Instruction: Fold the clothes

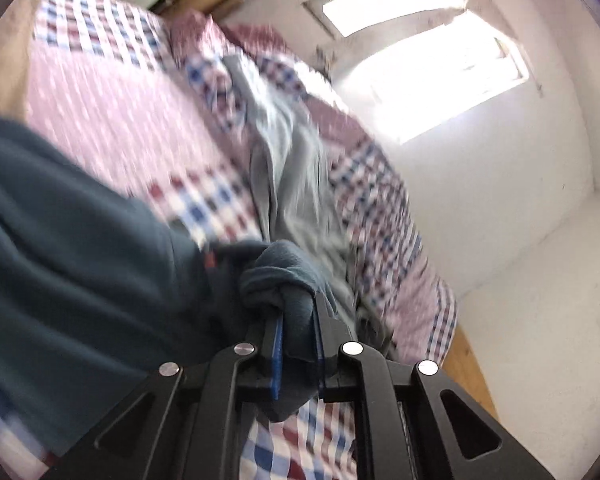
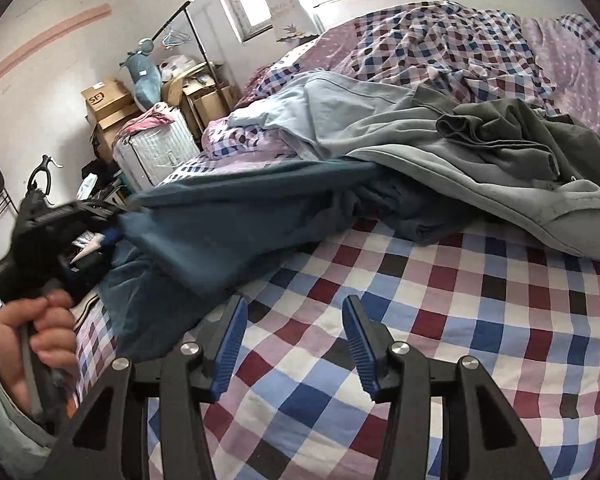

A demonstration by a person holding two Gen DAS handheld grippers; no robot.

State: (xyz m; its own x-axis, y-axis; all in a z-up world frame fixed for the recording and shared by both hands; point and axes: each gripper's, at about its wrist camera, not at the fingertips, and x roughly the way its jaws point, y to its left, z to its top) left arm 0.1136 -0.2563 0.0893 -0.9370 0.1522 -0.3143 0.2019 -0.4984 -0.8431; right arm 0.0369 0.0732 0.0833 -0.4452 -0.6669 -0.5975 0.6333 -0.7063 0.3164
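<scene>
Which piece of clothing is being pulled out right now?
Look at the checked bedspread, then the heap of clothes on it. The dark teal garment stretches from under the heap to the left gripper; its neighbours are grey and light blue.

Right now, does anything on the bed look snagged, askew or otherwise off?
Yes. The dark teal fleece garment clamped in the left gripper is pulled taut, but its far end is still pinned under the crumpled grey sweatshirt pile. The right gripper is open, holding nothing above the checkered bedsheet.
</scene>
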